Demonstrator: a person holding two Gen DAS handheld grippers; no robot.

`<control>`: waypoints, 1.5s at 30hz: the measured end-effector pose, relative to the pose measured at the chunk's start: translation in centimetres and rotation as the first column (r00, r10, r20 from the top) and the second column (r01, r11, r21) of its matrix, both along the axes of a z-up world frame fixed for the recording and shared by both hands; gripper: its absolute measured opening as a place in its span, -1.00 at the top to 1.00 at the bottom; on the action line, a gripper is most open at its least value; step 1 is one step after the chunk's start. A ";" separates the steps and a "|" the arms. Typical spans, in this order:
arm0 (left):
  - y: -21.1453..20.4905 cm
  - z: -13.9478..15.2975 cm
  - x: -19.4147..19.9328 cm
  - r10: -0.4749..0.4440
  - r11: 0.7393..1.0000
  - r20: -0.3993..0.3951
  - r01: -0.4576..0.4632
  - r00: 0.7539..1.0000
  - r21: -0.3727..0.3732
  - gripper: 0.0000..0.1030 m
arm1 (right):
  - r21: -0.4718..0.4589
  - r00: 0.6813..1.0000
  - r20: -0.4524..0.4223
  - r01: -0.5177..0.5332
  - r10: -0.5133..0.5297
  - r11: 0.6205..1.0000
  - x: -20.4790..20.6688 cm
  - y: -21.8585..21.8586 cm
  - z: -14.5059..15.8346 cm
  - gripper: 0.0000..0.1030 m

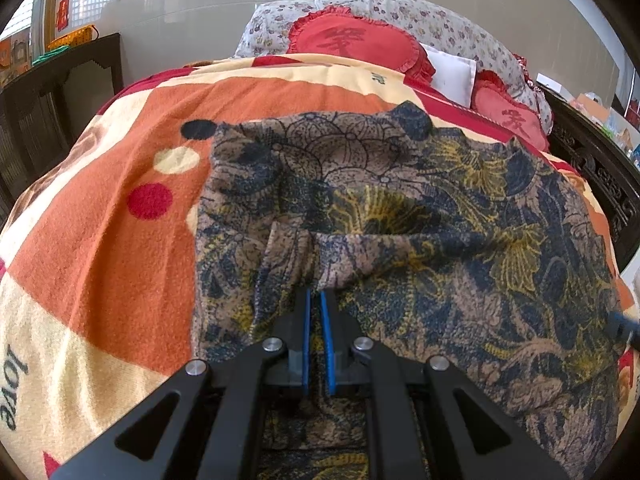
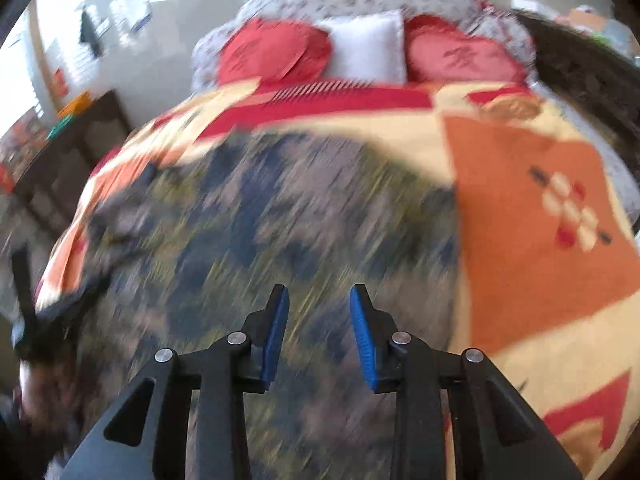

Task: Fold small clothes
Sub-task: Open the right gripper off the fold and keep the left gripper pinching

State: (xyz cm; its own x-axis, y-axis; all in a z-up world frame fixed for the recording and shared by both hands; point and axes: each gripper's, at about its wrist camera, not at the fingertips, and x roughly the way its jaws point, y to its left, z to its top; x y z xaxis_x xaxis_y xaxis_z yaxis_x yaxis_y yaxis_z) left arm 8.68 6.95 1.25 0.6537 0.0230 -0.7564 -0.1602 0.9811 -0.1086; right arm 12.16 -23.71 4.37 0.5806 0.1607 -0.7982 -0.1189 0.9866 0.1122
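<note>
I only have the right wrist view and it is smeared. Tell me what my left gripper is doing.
Observer: The left gripper is shut on a raised fold of the patterned garment.
Operator: Give me the garment's lie.
Observer: It lies spread on the orange blanket, wrinkled, with its far edge toward the pillows.
Operator: Report any sharp detail behind it.
Observer: A red heart cushion with a Chinese character leans on the flowered pillows.
Operator: Say where my right gripper shows.
Observer: A dark blurred bit at the left view's right edge may be it; I cannot tell. In your view the right gripper is open over the garment.
</note>
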 end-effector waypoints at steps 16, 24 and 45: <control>-0.2 0.0 -0.1 0.001 1.000 0.000 -0.001 1.000 0.015 0.85 | -0.025 0.998 0.054 0.015 -0.013 1.000 -2.0 -0.2 -3.1 0.13; -0.1 0.0 -0.1 0.001 1.000 0.000 -0.001 1.000 0.016 0.85 | -0.027 0.998 0.056 0.017 -0.016 0.999 -2.2 -0.3 -3.2 0.13; -0.2 0.1 -0.1 -0.002 1.000 0.001 0.002 1.000 0.013 0.88 | 0.029 0.999 0.043 0.017 -0.018 0.999 -1.9 -0.8 -3.1 0.13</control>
